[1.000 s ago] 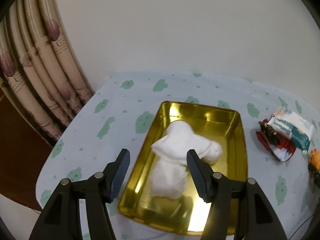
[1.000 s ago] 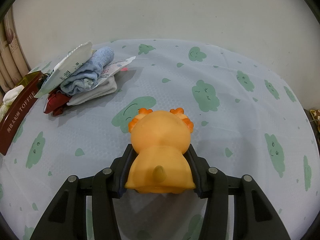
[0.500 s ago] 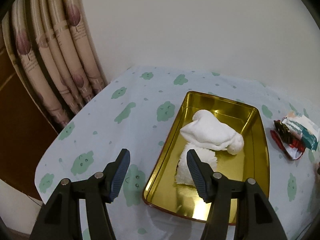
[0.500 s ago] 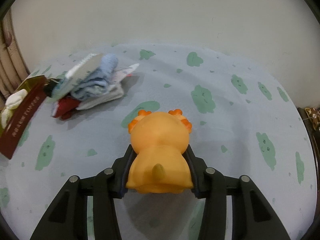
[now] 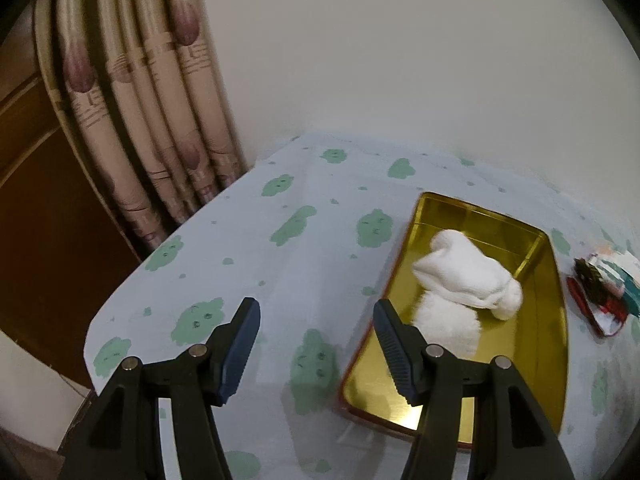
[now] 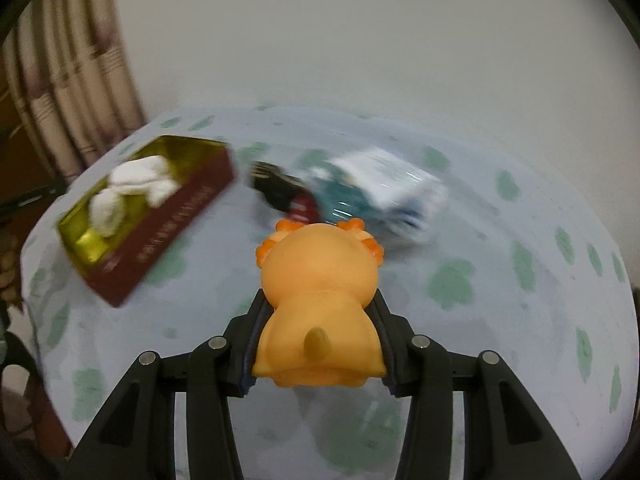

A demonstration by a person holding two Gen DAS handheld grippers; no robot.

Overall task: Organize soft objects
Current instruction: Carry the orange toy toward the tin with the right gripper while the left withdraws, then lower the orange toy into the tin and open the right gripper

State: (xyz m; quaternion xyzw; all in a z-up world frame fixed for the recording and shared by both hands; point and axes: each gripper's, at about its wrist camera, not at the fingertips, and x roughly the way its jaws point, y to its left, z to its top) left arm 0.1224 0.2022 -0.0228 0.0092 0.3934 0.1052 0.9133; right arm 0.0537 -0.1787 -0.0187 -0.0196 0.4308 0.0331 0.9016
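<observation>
Curtain folds are hanging at the upper left of the left wrist view, beside the cloud-print tablecloth. Lower centre, the left gripper is hovering with its jaws spread wide and nothing between them. To the right, white towels are lying in the gold tin tray, and a heap of packets is sitting at the right edge.

In the blurred right wrist view, the tray is sitting upper left while the right gripper is squeezing an orange rubber toy at lower centre. The toy is looking squashy and rounded, so it may be squirting out of the pads in a fast swing, or landing on the tray's rim and tipping out.
</observation>
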